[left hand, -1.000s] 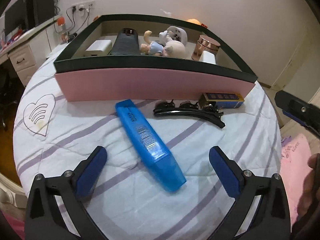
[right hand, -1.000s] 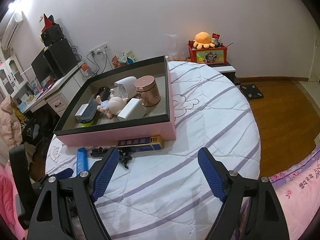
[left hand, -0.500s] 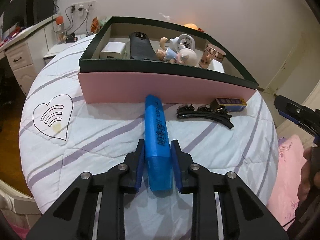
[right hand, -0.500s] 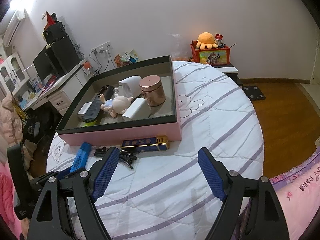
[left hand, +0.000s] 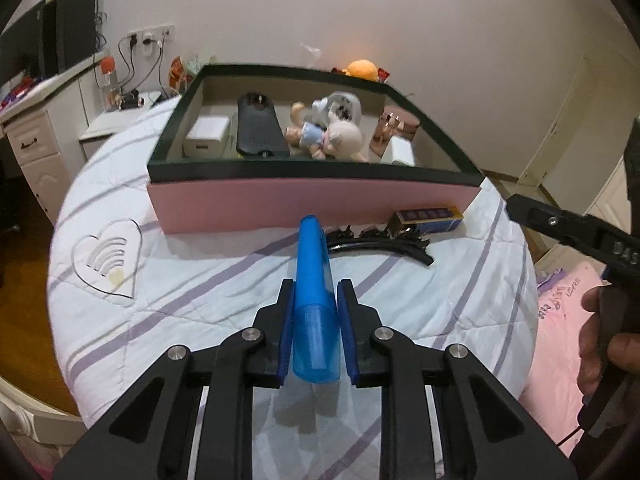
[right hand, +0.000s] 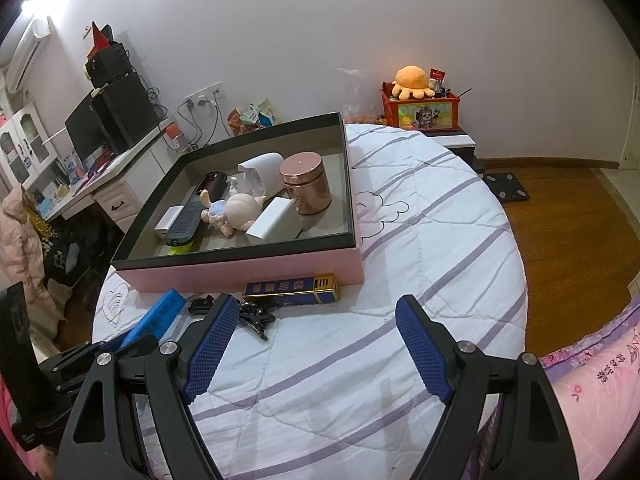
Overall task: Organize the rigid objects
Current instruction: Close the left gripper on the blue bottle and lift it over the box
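My left gripper (left hand: 314, 320) is shut on a long blue plastic case (left hand: 313, 280) and holds it above the quilt, pointing at the pink box (left hand: 312, 208). The case also shows in the right wrist view (right hand: 158, 316). A black hair clip (left hand: 384, 244) and a dark blue and gold box (left hand: 430, 218) lie on the quilt in front of the pink box. My right gripper (right hand: 316, 350) is open and empty above the quilt, with the hair clip (right hand: 252, 314) and the blue and gold box (right hand: 292, 290) just beyond its left finger.
The pink box (right hand: 248, 270) with a dark rim holds a doll (right hand: 236, 210), a copper jar (right hand: 306, 186), a black device (right hand: 196, 210) and white boxes. The round quilted table (right hand: 420, 240) drops off to wood floor on the right. A desk (right hand: 112, 188) stands at left.
My left gripper closed on the blue case and has lifted it off the quilt, pointing it toward the pink box. My right gripper stayed open and shifted slightly.
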Tool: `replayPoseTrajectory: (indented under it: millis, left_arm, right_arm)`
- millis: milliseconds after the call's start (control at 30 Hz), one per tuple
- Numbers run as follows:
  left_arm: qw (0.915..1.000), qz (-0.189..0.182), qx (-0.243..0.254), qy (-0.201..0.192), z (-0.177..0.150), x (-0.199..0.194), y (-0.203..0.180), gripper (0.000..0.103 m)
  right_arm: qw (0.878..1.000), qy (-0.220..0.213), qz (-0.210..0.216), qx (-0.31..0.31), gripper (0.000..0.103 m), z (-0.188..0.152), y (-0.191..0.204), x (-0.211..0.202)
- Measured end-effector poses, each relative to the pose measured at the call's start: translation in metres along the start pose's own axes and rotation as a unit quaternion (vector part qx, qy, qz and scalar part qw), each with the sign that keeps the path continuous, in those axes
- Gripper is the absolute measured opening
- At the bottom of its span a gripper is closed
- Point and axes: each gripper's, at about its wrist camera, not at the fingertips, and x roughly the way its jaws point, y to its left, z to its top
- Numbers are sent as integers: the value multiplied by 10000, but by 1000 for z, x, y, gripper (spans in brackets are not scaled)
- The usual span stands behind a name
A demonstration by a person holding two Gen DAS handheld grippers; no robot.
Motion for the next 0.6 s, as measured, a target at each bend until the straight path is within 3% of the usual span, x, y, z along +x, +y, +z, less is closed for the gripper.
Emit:
replayPoseTrajectory:
  millis: [100, 333, 600]
  left_arm:
    - [9998, -73, -133, 157, -2, 11, 6, 20]
    - [9995, 17, 103, -283, 9, -19, -6, 20]
    - [9962, 144, 263, -815, 49, -39, -11, 20]
  right_arm:
    - [10000, 4, 20, -21, 82, -1, 2, -1]
    - [10000, -26, -18, 25, 82, 1, -1, -3]
    - [10000, -37, 16, 10, 82, 8, 3, -2]
